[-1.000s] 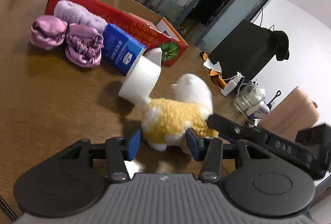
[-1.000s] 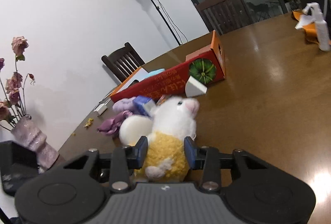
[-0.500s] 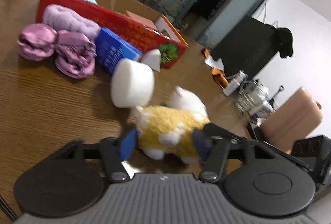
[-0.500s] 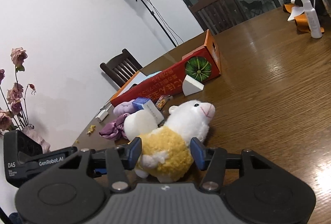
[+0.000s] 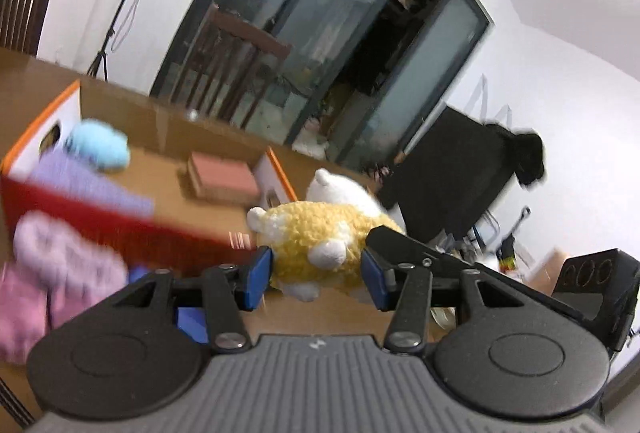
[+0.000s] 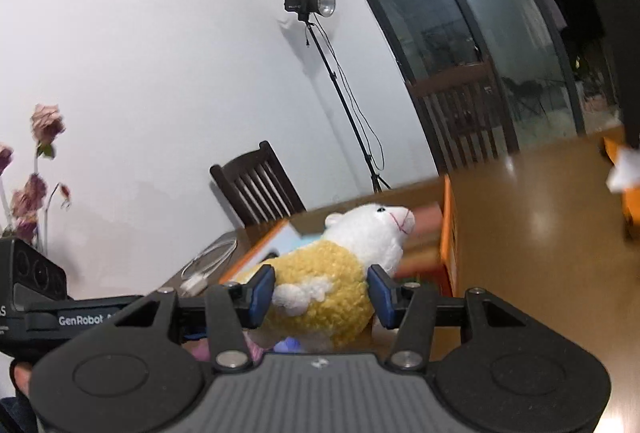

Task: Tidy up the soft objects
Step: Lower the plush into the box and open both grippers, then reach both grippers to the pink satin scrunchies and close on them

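Note:
A plush sheep with a yellow woolly body and white head (image 5: 320,233) is lifted off the table, with the red and orange cardboard box (image 5: 100,225) behind it. Both grippers hold it between their blue pads: my left gripper (image 5: 316,275) from one side, my right gripper (image 6: 320,295) from the other. The sheep (image 6: 332,281) faces right in the right wrist view. Inside the box lie a light blue soft toy (image 5: 100,149), a purple soft roll (image 5: 88,185) and a pink block (image 5: 224,177).
Pink and lilac satin scrunchies (image 5: 52,273) lie on the wooden table (image 6: 540,253) left of the box, blurred by motion. A blue pack (image 5: 192,321) shows under my left gripper. Dark wooden chairs (image 6: 260,189), a light stand (image 6: 316,5) and a vase of dried roses (image 6: 36,173) stand around.
Both grippers have risen with the sheep between them, from the table up to box height. The white roll and white wedge have dropped out of view.

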Demonstrator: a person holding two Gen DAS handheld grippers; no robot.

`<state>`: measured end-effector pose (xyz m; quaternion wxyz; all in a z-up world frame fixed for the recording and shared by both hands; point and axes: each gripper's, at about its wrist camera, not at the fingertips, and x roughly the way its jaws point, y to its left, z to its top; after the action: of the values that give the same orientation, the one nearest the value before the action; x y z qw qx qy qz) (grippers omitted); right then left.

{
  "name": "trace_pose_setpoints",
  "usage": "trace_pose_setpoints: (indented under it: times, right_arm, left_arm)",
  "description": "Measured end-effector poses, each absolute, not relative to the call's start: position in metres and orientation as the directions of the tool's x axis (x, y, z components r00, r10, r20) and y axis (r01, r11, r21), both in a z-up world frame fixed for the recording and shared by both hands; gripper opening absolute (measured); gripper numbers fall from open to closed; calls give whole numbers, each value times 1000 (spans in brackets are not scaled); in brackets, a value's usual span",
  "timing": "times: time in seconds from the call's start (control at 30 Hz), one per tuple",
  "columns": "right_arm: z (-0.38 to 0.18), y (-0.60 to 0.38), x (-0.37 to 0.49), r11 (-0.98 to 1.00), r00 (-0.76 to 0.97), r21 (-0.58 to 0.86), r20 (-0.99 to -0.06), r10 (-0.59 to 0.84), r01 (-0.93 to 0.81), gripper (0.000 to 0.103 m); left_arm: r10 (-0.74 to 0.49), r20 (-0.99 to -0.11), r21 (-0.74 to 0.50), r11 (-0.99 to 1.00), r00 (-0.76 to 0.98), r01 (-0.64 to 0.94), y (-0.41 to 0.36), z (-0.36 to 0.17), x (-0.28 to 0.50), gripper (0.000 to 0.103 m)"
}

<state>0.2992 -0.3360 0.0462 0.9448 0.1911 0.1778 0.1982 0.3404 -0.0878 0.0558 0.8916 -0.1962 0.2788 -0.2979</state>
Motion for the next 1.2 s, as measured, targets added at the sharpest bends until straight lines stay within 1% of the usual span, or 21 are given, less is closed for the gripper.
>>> trace_pose_setpoints:
  times: [0.1, 0.17, 0.27, 0.33, 0.43, 0.53, 0.63, 0.7, 0.8, 0.83, 0.9, 0.97, 1.03, 1.1, 1.2]
  right_arm:
    - [48, -339, 358, 851, 845, 444, -305, 438, -281, 50]
    - [43, -336, 390, 870, 841, 424, -350, 413, -251, 49]
    - [32, -330, 424, 893, 822, 398, -423, 381, -209, 49]
    - [26, -323, 436, 917, 820, 354, -459, 342, -184, 48]
    - [20, -316, 439, 935, 819, 310, -483, 311, -172, 48]
    - [22, -310, 432, 950, 834, 263, -476, 278, -167, 49]
    - [34, -308, 418, 952, 849, 251, -452, 275, -175, 49]
    - [47, -309, 404, 951, 858, 240, -429, 283, -193, 55]
    - [64, -310, 379, 955, 869, 198, -403, 286, -222, 60]
    - [69, -310, 370, 955, 872, 191, -396, 286, -227, 60]
    - [79, -309, 353, 955, 878, 177, -383, 288, -236, 62]
    - [90, -307, 335, 956, 885, 167, -365, 287, -241, 64]
    - [100, -307, 313, 954, 893, 161, -342, 293, -252, 66]
    - [105, -303, 293, 951, 898, 159, -319, 304, -266, 71]
    - [102, -292, 262, 947, 898, 155, -305, 317, -281, 73]
  left_arm:
    - [-634, -415, -535, 750, 652, 389, -94, 50, 391, 50]
    - [-623, -458, -541, 762, 634, 357, -99, 39, 422, 49]
    - [-586, -523, -515, 796, 619, 318, -110, 20, 450, 48]
    - [-591, -533, -520, 793, 605, 317, -109, 8, 456, 48]
    - [-592, -526, -481, 799, 611, 361, -111, 4, 452, 48]
    - [-611, -520, -480, 787, 597, 388, -108, 8, 446, 48]
    - [-590, -503, -435, 804, 631, 405, -98, 27, 425, 48]
    - [-567, -477, -377, 822, 672, 426, -86, 45, 405, 53]
    - [-517, -450, -265, 856, 728, 443, -68, 67, 373, 60]
    - [-496, -445, -224, 868, 746, 443, -64, 73, 364, 62]
    - [-447, -435, -139, 891, 782, 432, -53, 84, 342, 69]
    - [-398, -432, -73, 910, 809, 408, -43, 91, 322, 72]
    - [-368, -434, -45, 921, 822, 388, -33, 94, 307, 76]
    - [-338, -427, -36, 933, 839, 358, -21, 93, 290, 82]
    - [-283, -417, -13, 952, 864, 305, -8, 89, 265, 83]
